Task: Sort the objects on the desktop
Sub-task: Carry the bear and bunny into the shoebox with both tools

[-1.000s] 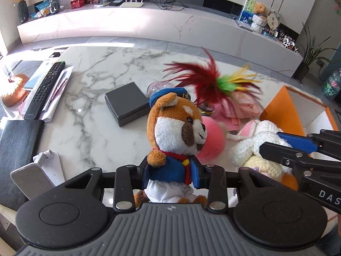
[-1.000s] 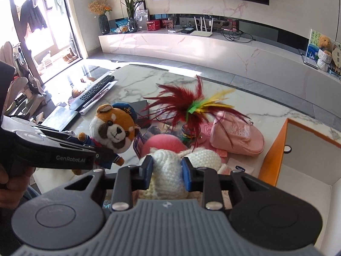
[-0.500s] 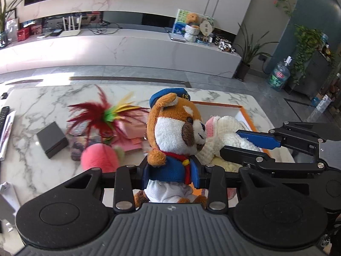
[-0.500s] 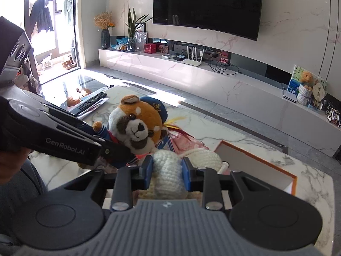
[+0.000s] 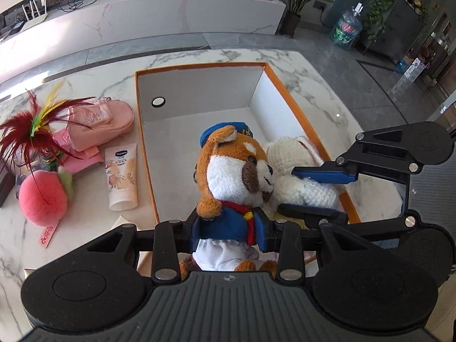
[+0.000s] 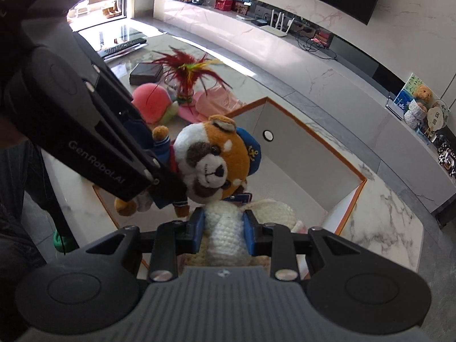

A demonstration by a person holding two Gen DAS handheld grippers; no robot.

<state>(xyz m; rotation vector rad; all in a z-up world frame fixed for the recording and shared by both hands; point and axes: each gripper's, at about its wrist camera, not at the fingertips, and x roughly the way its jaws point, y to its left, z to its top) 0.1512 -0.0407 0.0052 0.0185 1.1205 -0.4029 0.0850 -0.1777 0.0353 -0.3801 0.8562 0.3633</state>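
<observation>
My left gripper (image 5: 228, 225) is shut on a red panda plush (image 5: 230, 171) in a blue sailor suit and holds it upright over the orange-rimmed white box (image 5: 199, 68). My right gripper (image 6: 223, 228) is shut on a cream crocheted plush (image 6: 225, 230) and holds it over the same box (image 6: 307, 139), right beside the panda (image 6: 213, 159). In the left wrist view the right gripper (image 5: 319, 193) clamps the cream plush (image 5: 302, 176) from the right.
On the marble table left of the box lie a pink pouch (image 5: 99, 122), a lotion tube (image 5: 121, 176), a pink peach plush (image 5: 42, 196) and a feather toy (image 5: 31, 125). A black box (image 6: 145, 71) and a remote (image 6: 122, 47) lie farther off.
Both grippers have carried their plush toys rightward from the cluttered table middle to above the orange-rimmed box and tilted downward over it. Both grips are unchanged.
</observation>
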